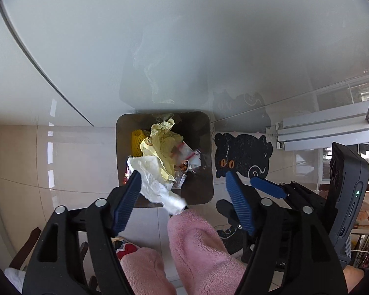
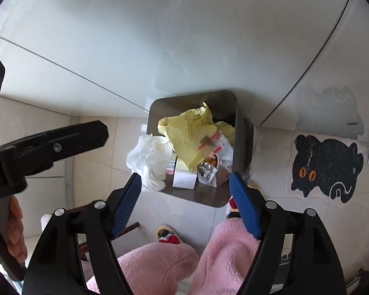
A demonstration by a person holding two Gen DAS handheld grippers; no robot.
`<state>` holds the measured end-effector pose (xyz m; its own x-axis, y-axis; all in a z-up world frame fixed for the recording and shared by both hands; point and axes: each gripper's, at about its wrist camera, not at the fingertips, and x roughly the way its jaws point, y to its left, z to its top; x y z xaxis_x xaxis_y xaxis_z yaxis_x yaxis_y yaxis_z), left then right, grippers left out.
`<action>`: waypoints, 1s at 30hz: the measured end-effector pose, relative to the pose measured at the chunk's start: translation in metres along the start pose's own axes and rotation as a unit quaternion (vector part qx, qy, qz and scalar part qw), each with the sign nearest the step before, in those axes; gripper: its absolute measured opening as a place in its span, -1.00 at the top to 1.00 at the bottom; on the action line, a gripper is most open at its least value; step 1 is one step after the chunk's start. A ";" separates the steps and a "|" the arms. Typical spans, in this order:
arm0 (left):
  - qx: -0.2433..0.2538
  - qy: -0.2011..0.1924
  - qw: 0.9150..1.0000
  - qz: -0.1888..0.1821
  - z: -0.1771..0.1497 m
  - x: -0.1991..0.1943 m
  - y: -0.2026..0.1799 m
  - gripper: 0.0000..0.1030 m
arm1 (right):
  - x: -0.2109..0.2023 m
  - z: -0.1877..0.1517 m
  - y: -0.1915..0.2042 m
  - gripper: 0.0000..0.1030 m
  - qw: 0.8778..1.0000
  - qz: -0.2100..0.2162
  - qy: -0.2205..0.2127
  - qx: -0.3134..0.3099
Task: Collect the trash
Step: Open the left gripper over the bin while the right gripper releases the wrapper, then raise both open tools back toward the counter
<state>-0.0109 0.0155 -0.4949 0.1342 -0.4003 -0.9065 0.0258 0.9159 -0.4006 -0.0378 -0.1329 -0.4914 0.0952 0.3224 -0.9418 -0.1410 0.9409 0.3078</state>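
Just ahead of our widely parted left fingers and equally wide right fingers, the white tissue straddles the bin rim and may slide onto the floor

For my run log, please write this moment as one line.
left gripper: open | right gripper: open | white wad: at trash bin rim
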 end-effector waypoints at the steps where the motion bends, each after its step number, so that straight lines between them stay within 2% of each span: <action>1: -0.002 -0.006 1.000 -0.001 -0.002 -0.011 -0.001 -0.62 | -0.010 -0.003 0.002 -0.95 1.000 0.000 -0.004 -0.008; 2: -0.003 -0.011 1.000 -0.002 -0.004 -0.022 -0.002 -0.78 | -0.022 -0.005 0.004 -0.93 1.000 -0.001 -0.007 -0.015; 3: -0.002 -0.017 1.000 -0.003 -0.006 -0.035 -0.004 -0.85 | -0.036 -0.008 0.007 -0.93 1.000 -0.001 -0.008 -0.020; 6: 0.008 -0.035 0.999 -0.006 -0.013 -0.078 -0.018 -0.84 | -0.084 -0.015 0.012 -0.94 0.999 0.006 -0.020 -0.025; 9: 0.025 -0.066 0.997 -0.010 -0.019 -0.126 -0.033 -0.84 | -0.135 -0.018 0.013 -0.93 0.998 0.015 -0.051 -0.023; 13: 0.053 -0.136 0.989 -0.020 -0.022 -0.189 -0.058 -0.84 | -0.205 -0.012 0.010 -0.94 0.994 0.025 -0.109 -0.021; 16: 0.061 -0.184 0.981 -0.024 -0.014 -0.233 -0.074 -0.84 | -0.255 0.001 0.010 -0.94 0.985 0.018 -0.169 -0.029; 20: 0.077 -0.232 0.969 -0.033 0.006 -0.272 -0.094 -0.84 | -0.317 0.024 0.010 -0.94 0.962 0.002 -0.268 -0.046; 23: 0.095 -0.259 0.961 -0.021 0.029 -0.292 -0.108 -0.84 | -0.349 0.050 0.006 -0.94 0.946 -0.009 -0.319 -0.055; 25: 0.098 -0.265 0.959 -0.012 0.050 -0.299 -0.116 -0.84 | -0.358 0.072 0.000 -0.94 0.943 -0.013 -0.328 -0.052; 27: 0.098 -0.248 0.964 -0.004 0.075 -0.299 -0.122 -0.84 | -0.361 0.099 -0.008 -0.94 0.947 -0.012 -0.319 -0.039; 30: 0.103 -0.258 0.961 0.011 0.109 -0.300 -0.126 -0.84 | -0.360 0.137 -0.014 -0.94 0.953 0.001 -0.300 -0.029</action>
<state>0.0540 0.0232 -0.1576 0.6081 -0.3617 -0.7067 0.2064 0.9316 -0.2993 0.0645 -0.2478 -0.1382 0.6396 0.3408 -0.6890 -0.1933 0.9388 0.2849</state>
